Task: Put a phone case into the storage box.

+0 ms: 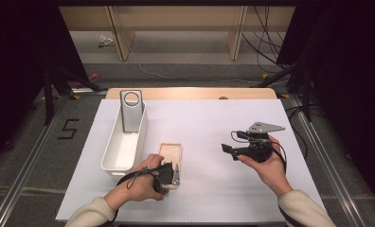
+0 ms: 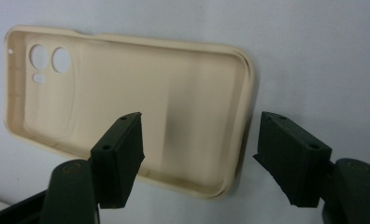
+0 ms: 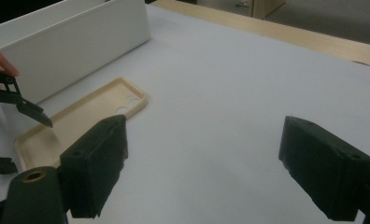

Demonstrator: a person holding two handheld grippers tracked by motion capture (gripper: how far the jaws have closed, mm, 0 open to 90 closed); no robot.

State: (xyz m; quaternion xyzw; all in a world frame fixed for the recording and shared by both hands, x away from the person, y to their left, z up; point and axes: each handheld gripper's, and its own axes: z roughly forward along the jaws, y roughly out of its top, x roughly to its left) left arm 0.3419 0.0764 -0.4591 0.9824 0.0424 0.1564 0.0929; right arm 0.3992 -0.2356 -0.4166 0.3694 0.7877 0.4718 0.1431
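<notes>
The left tongs (image 2: 199, 156) stand apart astride the near edge of the beige phone case (image 2: 127, 102) lying flat, probably to pinch it, while the right tongs (image 3: 204, 168) wait wide and empty.

A grey phone case (image 1: 131, 109) stands upright in a white bin (image 1: 111, 158) on the table (image 1: 209, 123).
</notes>
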